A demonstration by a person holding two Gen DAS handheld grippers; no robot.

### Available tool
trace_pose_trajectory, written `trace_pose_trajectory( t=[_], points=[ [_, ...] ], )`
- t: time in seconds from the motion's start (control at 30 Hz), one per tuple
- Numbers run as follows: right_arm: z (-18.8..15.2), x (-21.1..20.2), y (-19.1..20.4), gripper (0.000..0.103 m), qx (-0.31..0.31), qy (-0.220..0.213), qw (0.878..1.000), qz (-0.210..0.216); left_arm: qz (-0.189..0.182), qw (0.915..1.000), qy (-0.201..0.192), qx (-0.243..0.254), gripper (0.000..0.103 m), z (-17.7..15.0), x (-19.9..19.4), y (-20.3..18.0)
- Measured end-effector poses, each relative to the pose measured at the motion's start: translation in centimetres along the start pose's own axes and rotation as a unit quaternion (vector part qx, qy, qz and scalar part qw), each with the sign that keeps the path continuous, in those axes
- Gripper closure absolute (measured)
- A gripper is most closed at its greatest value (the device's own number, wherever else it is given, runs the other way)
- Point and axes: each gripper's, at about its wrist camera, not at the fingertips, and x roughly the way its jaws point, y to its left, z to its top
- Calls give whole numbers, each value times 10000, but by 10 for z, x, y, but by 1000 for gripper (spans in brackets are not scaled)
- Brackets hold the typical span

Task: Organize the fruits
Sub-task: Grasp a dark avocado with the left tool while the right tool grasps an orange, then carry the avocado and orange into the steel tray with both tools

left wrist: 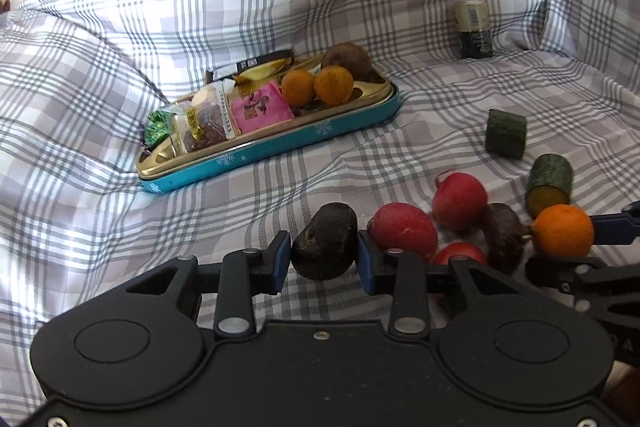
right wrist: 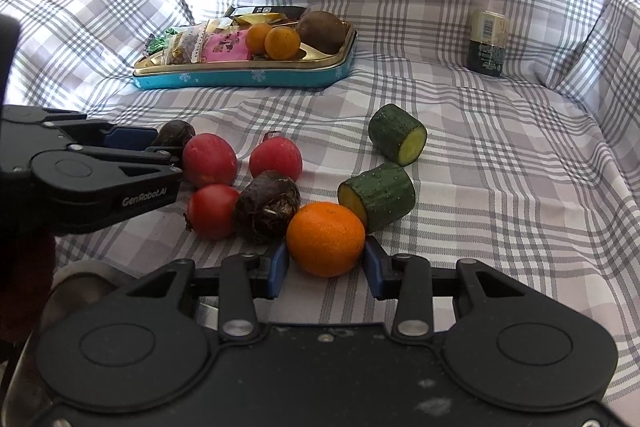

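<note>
Fruits lie in two groups on a plaid cloth (right wrist: 460, 155): a loose cluster in the foreground and a few in a blue tin (right wrist: 248, 77) further back.

Left gripper (left wrist: 323, 254): both pads press on a dark fruit (left wrist: 325, 246), one on each side. In the right wrist view this gripper (right wrist: 160, 151) enters from the left edge, the dark fruit (right wrist: 174, 133) largely hidden behind its fingers.

Right gripper (right wrist: 326, 261): jaws narrow, pads against both sides of an orange (right wrist: 326, 238) that rests on the cloth. The left wrist view shows the same orange (left wrist: 563, 230) at the right edge between blue fingertips.

Loose cluster, right wrist view: two red fruits (right wrist: 210, 159) (right wrist: 276, 159) side by side, a tomato (right wrist: 212, 211) in front of them, and a rough dark bulb (right wrist: 267, 211) between the tomato and the orange, touching both. One cucumber piece (right wrist: 378, 195) lies just beside the orange; a second cucumber piece (right wrist: 397, 134) lies apart, further back.

Tin contents: two small oranges (right wrist: 282, 43) (right wrist: 258, 37) touching, a brown kiwi (right wrist: 322, 31) at the right end, and wrapped packets (right wrist: 208, 47) filling the left half.

A small jar (right wrist: 488, 41) stands upright, well apart at the right rear.
</note>
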Motion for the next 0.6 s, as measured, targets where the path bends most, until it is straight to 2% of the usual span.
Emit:
trace_pose_trajectory(
  t=[0.3, 0.6],
  points=[
    [-13, -24, -4, 62, 232, -125, 9996, -77, -23, 9997, -63, -255, 58, -15, -47, -3],
    [-42, -69, -7, 62, 360, -440, 9983, -162, -141, 9979, -32, -624, 58, -47, -97, -11]
  ],
)
